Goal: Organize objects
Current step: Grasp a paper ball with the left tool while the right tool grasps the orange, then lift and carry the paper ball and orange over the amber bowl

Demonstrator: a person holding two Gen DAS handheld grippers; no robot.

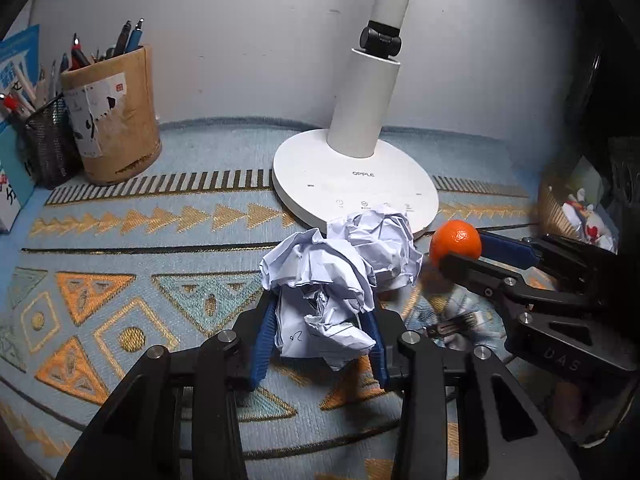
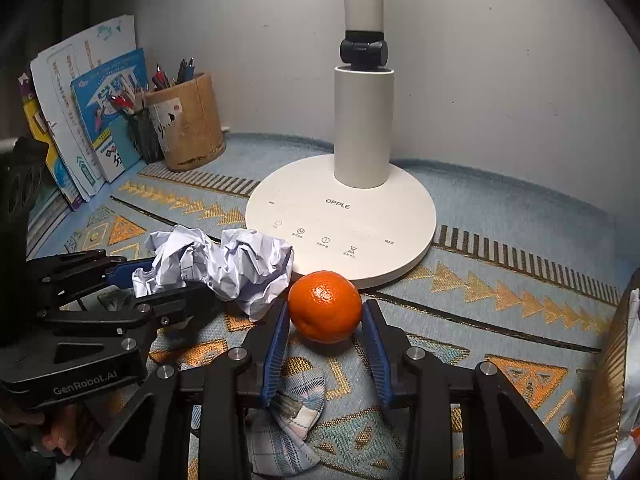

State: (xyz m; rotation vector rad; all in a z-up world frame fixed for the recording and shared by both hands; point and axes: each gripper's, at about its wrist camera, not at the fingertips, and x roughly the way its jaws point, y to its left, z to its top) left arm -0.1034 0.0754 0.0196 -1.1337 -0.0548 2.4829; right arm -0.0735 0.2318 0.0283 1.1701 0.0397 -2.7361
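Note:
A crumpled white paper ball [image 1: 320, 288] sits between the blue pads of my left gripper [image 1: 320, 320], which is shut on it just above the patterned mat. A second paper ball [image 1: 380, 248] lies right behind it, against the lamp base. To the right, my right gripper [image 2: 325, 312] has its pads pressed on both sides of an orange tangerine [image 2: 325, 306] that rests on the mat in front of the lamp. The left wrist view shows the tangerine [image 1: 456, 240] held in the right gripper [image 1: 460, 250]. In the right wrist view, the left gripper [image 2: 164, 280] grips the paper [image 2: 176, 260].
A white lamp base [image 2: 340, 200] with its post stands just behind both objects. A bamboo pen holder [image 1: 116, 120] and a mesh cup [image 1: 48, 140] stand at the back left beside books [image 2: 100, 112]. A checked cloth pouch [image 2: 288, 420] lies under the right gripper. A woven basket [image 1: 560, 208] sits at the right.

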